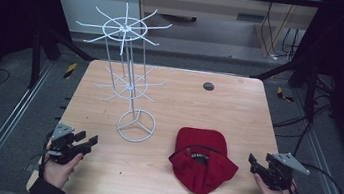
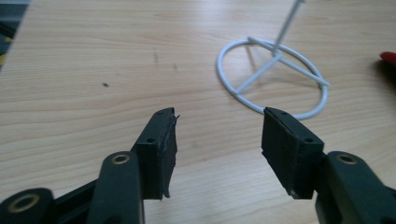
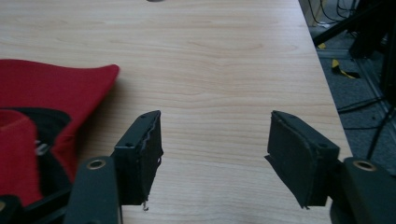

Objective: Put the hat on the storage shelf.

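— Jaws on both grippers?
— Spread wide, nothing between them. Left gripper hovers over bare wood at the table's near left corner; right gripper sits at the near right edge.
— And the red cap?
— Upside down on the table, just beside the right gripper, not touching it.
— The white wire rack?
— Upright, its ring base near the left gripper's jaws, apart from the cap.
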Demonstrator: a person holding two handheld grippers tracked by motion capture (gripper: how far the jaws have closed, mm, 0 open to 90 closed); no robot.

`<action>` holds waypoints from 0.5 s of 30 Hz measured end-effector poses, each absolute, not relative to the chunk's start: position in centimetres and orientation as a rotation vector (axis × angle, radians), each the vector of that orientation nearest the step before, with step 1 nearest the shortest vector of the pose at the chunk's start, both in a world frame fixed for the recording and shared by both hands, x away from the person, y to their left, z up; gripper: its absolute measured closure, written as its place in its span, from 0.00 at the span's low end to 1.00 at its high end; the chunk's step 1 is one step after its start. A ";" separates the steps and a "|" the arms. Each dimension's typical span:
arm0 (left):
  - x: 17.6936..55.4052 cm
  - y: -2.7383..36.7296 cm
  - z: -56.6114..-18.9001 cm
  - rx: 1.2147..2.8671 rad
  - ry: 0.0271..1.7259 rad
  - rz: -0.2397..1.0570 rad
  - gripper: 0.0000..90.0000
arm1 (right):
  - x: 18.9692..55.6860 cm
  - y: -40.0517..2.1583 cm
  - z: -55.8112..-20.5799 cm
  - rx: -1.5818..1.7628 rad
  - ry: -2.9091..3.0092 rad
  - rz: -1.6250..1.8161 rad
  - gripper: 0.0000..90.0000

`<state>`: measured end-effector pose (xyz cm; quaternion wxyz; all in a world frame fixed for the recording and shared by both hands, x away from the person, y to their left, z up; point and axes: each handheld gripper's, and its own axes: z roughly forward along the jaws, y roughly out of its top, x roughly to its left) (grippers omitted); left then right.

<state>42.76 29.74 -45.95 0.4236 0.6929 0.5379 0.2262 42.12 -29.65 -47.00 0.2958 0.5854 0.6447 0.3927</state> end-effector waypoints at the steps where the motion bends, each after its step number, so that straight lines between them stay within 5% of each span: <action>1: 42.6 29.3 -45.9 1.738 1.335 0.558 0.51 | 42.0 -29.5 -46.8 1.559 1.720 1.057 0.43; 15: 42.0 25.7 -44.0 1.752 1.237 0.501 0.64 | 41.3 -26.6 -45.2 1.496 1.880 1.139 0.60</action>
